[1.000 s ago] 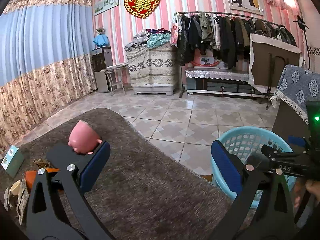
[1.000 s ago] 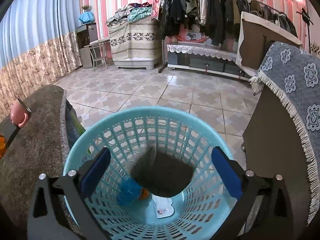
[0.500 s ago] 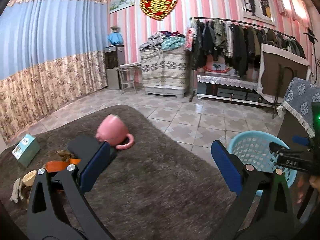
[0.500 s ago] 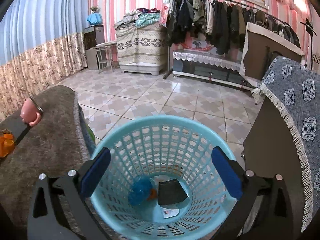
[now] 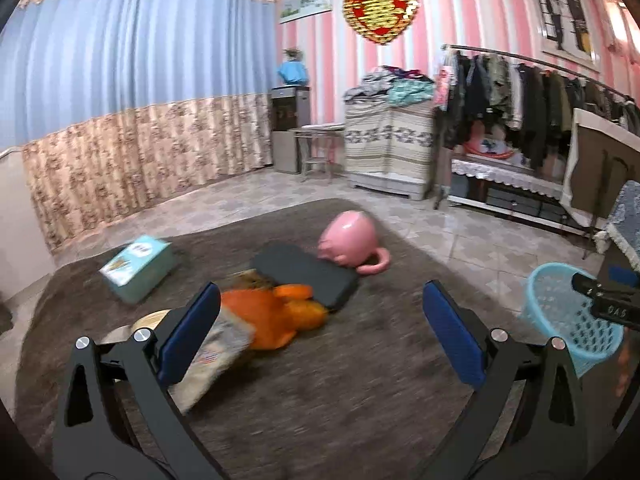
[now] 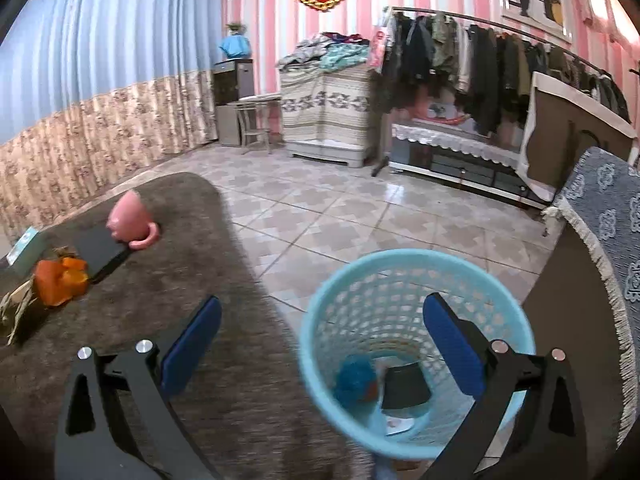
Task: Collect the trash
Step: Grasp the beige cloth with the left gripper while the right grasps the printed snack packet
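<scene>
A table covered in shaggy grey-brown fabric [image 5: 320, 400] holds a cluster of litter, and the left gripper [image 5: 320, 336] hangs above it with its blue-padded jaws spread wide and nothing between them. The nearest trash, a crumpled orange wrapper [image 5: 276, 316], lies ahead and slightly left of the jaws, close beside the left pad, with a flattened printed packet [image 5: 216, 360] touching it and partly hidden behind that pad. The wrapper looks soft and glossy, its long axis running roughly left to right across the gripper's line. Behind it sit a flat black pad [image 5: 308, 272], an overturned smooth pink mug [image 5: 352, 236] and a teal cardboard box [image 5: 138, 264]. The right gripper [image 6: 320, 344], also wide open and empty, hovers by the light blue perforated plastic basket [image 6: 320, 320] on the tiled floor, which already contains a blue crumpled item and dark paper. The left gripper is clearly the nearer to the wrapper
</scene>
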